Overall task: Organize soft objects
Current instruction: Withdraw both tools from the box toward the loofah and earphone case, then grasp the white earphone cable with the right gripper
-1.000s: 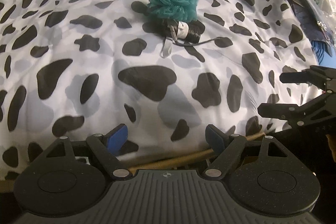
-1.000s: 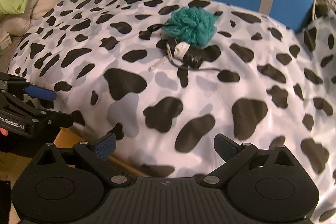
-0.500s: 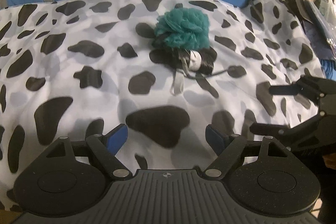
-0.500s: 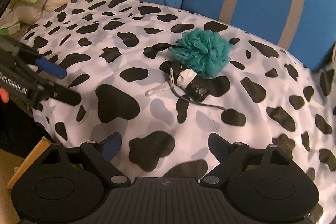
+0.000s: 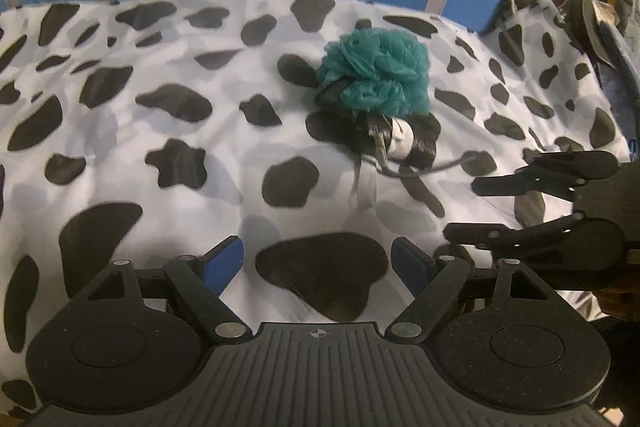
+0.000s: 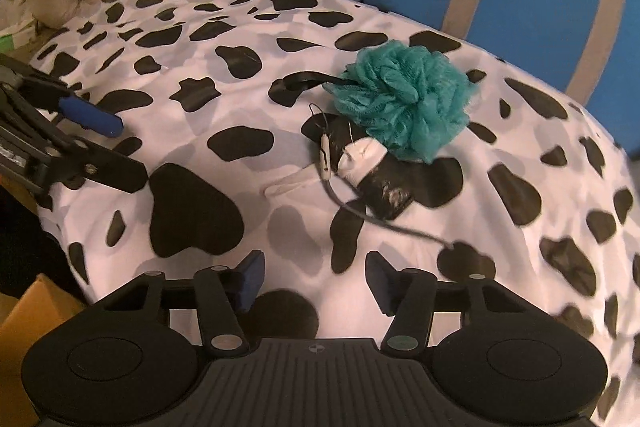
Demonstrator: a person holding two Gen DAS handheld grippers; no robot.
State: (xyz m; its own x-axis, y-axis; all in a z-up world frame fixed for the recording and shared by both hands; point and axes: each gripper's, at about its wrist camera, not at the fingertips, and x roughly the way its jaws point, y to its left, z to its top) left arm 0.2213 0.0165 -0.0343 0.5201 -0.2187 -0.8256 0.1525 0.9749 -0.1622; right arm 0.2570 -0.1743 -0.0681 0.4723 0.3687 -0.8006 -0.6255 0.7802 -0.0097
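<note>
A teal mesh pouf (image 6: 408, 99) lies right of centre in the upper half of the right wrist view, on a cow-print cover (image 6: 200, 107), touching a small black-and-white bundle (image 6: 372, 175) just below it, from which a thin grey cord (image 6: 384, 219) trails toward the lower right. The right gripper (image 6: 316, 283) hangs at the bottom centre with its jaws closing on nothing but air, well short of the pile; the left gripper (image 5: 318, 259), low in its own view, stands open and empty over a black blotch of the cover. The likely trouble is tangling: the pouf overlaps the bundle, so a pinch at their seam may lift both, or drag the cord along (it looks loose, though where it ends is unclear). A shallow bite on the mesh may also slip off, since the ruffles compress easily. Jaws that narrow too early could push the pouf away instead of straddling it.
</note>
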